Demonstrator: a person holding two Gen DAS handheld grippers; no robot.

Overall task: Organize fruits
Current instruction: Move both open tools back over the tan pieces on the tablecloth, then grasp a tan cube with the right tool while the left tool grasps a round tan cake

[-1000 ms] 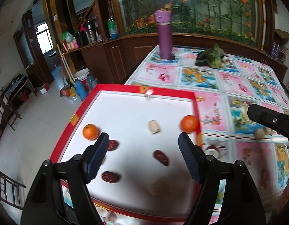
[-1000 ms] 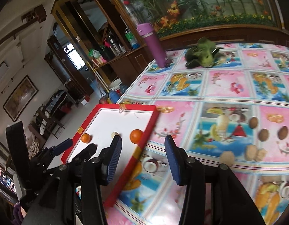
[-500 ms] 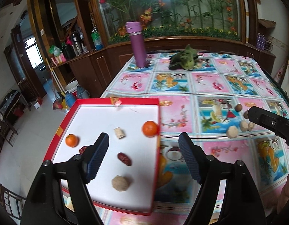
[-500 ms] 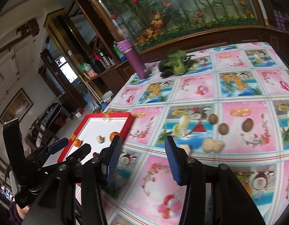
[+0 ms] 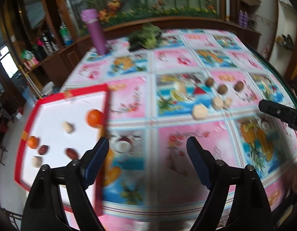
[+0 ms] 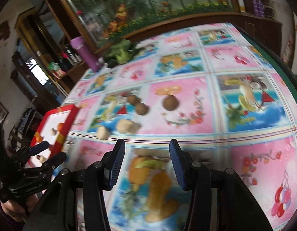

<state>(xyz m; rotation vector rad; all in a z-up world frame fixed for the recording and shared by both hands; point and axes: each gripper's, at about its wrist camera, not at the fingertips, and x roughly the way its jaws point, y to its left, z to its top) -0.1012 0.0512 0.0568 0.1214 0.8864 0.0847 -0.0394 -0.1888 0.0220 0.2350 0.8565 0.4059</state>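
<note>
Left wrist view, blurred by motion. Red-rimmed tray point(image 5: 44, 102) with a flat white floor lies at the table's left edge. In it: two round oranges point(image 5: 94, 117), smooth-skinned, one against the right rim, one near the left rim; two dark red oval dates point(image 5: 71, 153); two pale lumpy pieces point(image 5: 68, 127), kind unclear.

Loose on the tablecloth point(image 5: 129, 100), well apart from the tray: three brown round nuts point(image 5: 222, 89) in a loose row, and just in front of them three pale knobbly pieces point(image 5: 200, 112), two of those touching.

Tablecloth glossy, printed in pink and blue squares of fruit and flowers.

Left gripper point(image 5: 147, 150): black arms, ribbed blue pads, jaws spread wide and just opened further, nothing between them; it hangs over the cloth just right of the tray.

Right gripper point(image 6: 147, 154): jaws parted, narrower gap, nothing held, above the cloth near the pale pieces.

Far end: one purple cylindrical bottle point(image 5: 95, 33), upright; one crumpled green cloth point(image 5: 146, 36) beside it. Wooden cabinets behind.
</note>
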